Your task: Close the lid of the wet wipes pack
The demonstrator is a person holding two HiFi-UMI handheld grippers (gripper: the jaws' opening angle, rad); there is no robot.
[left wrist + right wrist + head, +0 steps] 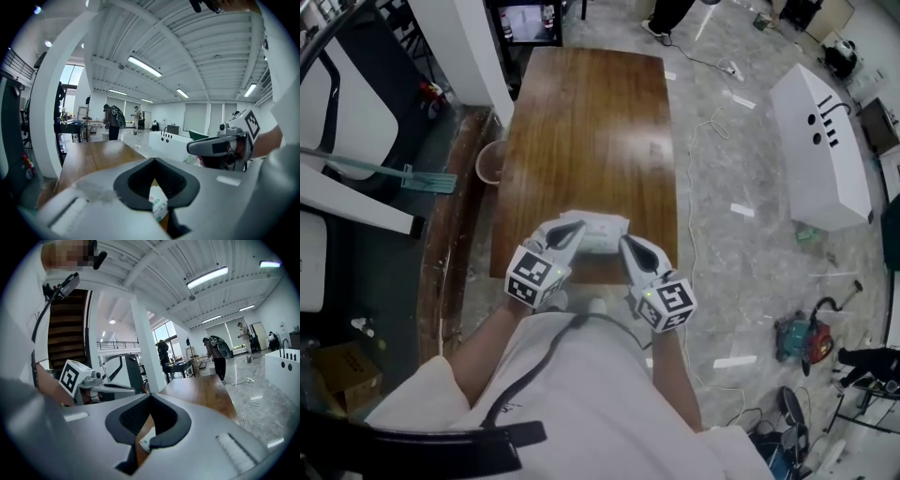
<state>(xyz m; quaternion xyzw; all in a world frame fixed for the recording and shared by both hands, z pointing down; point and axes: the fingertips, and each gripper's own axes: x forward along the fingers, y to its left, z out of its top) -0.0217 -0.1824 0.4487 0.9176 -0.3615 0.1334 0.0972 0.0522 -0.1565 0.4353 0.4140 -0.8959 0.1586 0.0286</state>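
The white wet wipes pack (598,232) lies at the near edge of the wooden table (591,122); whether its lid is down I cannot tell. My left gripper (570,234) is at the pack's left end and my right gripper (628,247) at its right end, both raised above the tabletop. In the left gripper view the left gripper (153,160) has its jaws tip to tip with nothing between them, and part of the pack (158,204) shows below through the hollow. In the right gripper view the right gripper (150,397) looks shut the same way over the pack (147,441).
A round bucket (490,161) stands on the floor at the table's left edge. A white counter unit (820,141) is off to the right, with cables and a power tool (802,336) on the floor. Several people stand far across the hall (112,123).
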